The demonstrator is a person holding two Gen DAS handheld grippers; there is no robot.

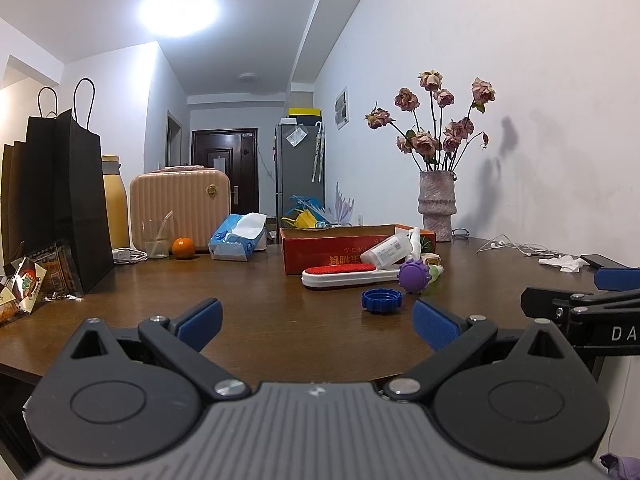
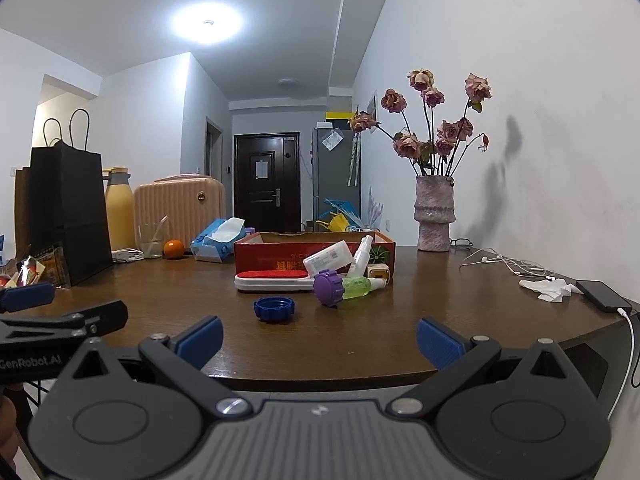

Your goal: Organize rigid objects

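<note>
A red cardboard box (image 1: 320,250) (image 2: 280,256) stands mid-table, and loose items crowd its front. A white lint brush with a red pad (image 1: 340,274) (image 2: 276,279) lies flat. A white bottle (image 1: 386,252) (image 2: 328,260) and a white spray bottle (image 2: 360,256) lean on the box. A purple cap (image 1: 414,276) (image 2: 328,287) tops a green bottle (image 2: 358,287) lying on its side. Nearer me rests a blue lid (image 1: 381,300) (image 2: 274,309). My left gripper (image 1: 318,326) and right gripper (image 2: 319,338) hover open and empty at the table's near edge, short of the lid.
Along the left stand black paper bags (image 1: 56,200), a yellow flask (image 2: 119,216), a pink case (image 1: 180,204), a glass (image 1: 156,240), an orange (image 1: 183,247) and tissues (image 1: 238,238). On the right are a vase of dried roses (image 2: 434,216), earphones (image 2: 504,264), crumpled tissue (image 2: 548,289) and a phone (image 2: 604,296).
</note>
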